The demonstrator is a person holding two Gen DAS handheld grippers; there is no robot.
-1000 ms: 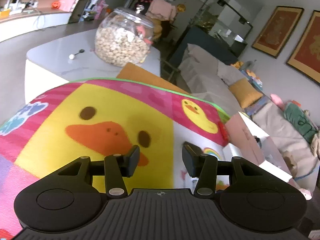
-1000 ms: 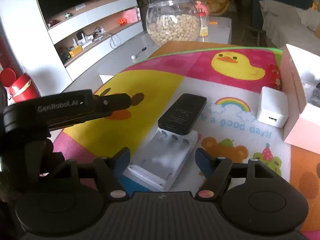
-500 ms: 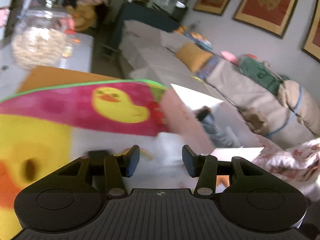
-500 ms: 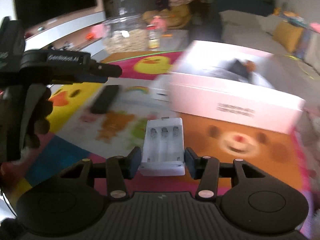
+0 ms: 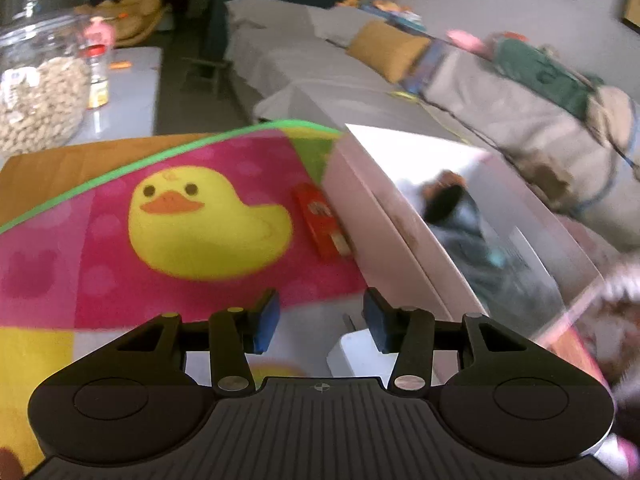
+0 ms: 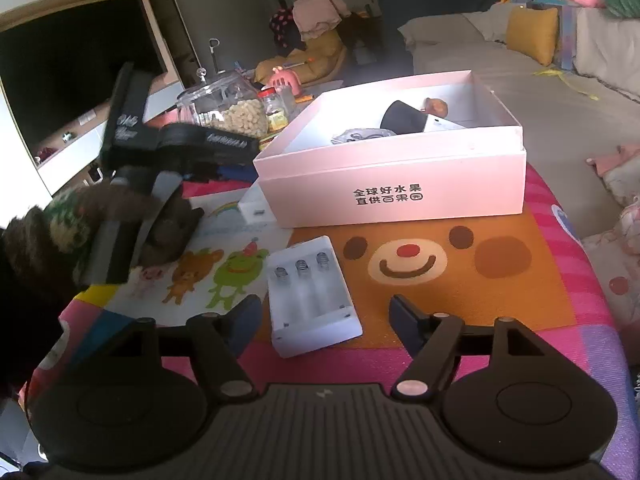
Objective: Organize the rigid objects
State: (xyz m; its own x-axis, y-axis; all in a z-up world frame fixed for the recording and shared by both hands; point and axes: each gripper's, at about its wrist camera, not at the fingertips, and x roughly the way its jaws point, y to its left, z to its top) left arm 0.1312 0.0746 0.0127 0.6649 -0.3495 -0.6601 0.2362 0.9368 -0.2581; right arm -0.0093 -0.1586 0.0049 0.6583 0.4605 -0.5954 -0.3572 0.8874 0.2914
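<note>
Both grippers hover with jaws spread over a colourful cartoon play mat (image 6: 460, 280), nothing held in either.

The mat, printed with a yellow duck and a brown bear face, carries a large open pink cardboard box (image 6: 400, 192) with dark and grey items lying inside. In front of the box, on the bear's orange patch, lies the white plastic three-slot battery charger (image 6: 310, 300), flat, springs up, between the parted fingers of the right gripper (image 6: 326, 318) but touching neither. The left gripper (image 5: 320, 322), jaws released, hangs just above a small white plug-in adapter (image 5: 360, 356) that sits against the box's side. A small red packet (image 5: 320, 220) lies beside the same wall, near the duck.
</note>
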